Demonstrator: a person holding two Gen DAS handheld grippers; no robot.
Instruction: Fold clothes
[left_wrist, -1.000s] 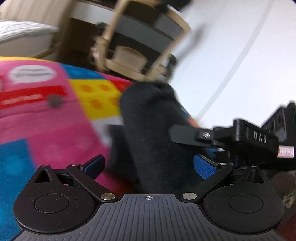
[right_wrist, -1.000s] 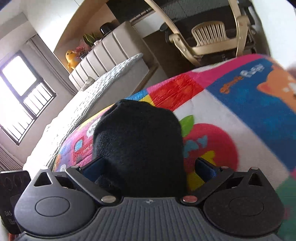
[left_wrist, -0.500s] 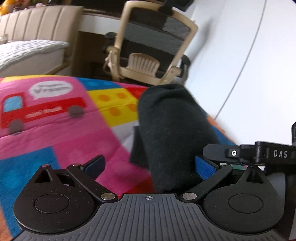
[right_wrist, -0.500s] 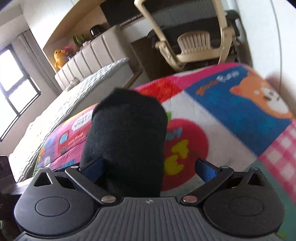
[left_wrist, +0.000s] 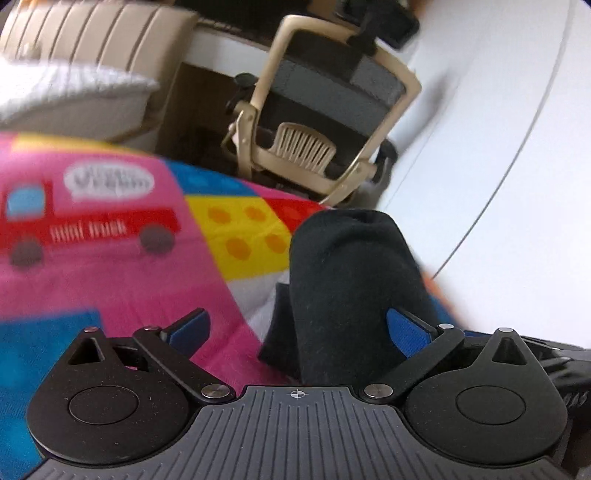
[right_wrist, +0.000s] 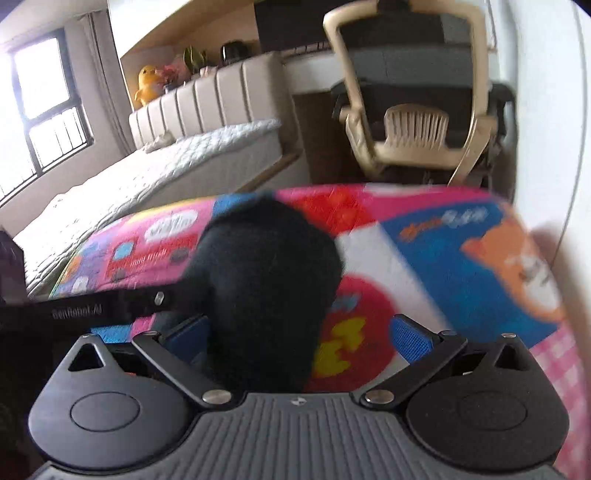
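A black garment (left_wrist: 347, 280) lies bunched in a rounded hump on the colourful play mat (left_wrist: 110, 266). My left gripper (left_wrist: 295, 321) is open, and the cloth rests against its right blue pad (left_wrist: 406, 326). The left pad (left_wrist: 188, 328) stands free over the pink mat. In the right wrist view the same black garment (right_wrist: 266, 288) fills the left half of my right gripper (right_wrist: 299, 326), which is open too. It covers the left pad while the right pad (right_wrist: 410, 338) stays bare. A finger of the left gripper (right_wrist: 92, 308) reaches in from the left and touches the cloth.
A beige office chair (left_wrist: 317, 129) stands just beyond the mat's far edge, next to a white wall (left_wrist: 517, 110). A bed with a white mattress (right_wrist: 147, 177) lies to the left. The mat's right edge (right_wrist: 554, 295) runs close along the wall.
Both views have shifted, and the garment still sits between the open fingers. The right gripper has nearly left the left wrist view, while the left gripper's finger has come into the right wrist view.
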